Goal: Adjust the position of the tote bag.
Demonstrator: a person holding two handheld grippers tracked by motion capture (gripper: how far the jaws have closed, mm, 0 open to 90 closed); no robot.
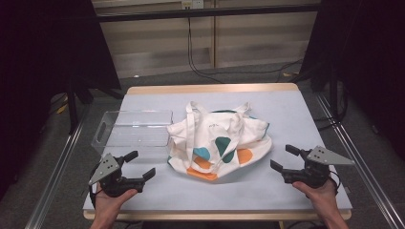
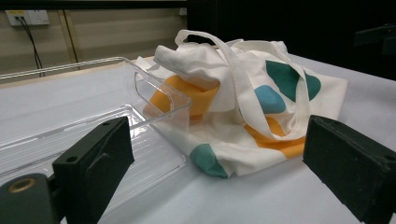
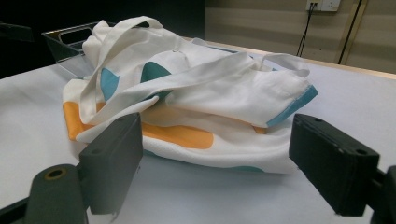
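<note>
Pale grey table [image 1: 296,119] fronts a striped wall. On its middle lies a crumpled white tote bag [image 1: 219,140] with teal and orange patches, touching a clear plastic tray [image 1: 136,126] on its left. Left gripper [image 1: 142,164] and right gripper [image 1: 282,158] flank the bag, each near it, jaws spread wide, holding nothing.
</note>
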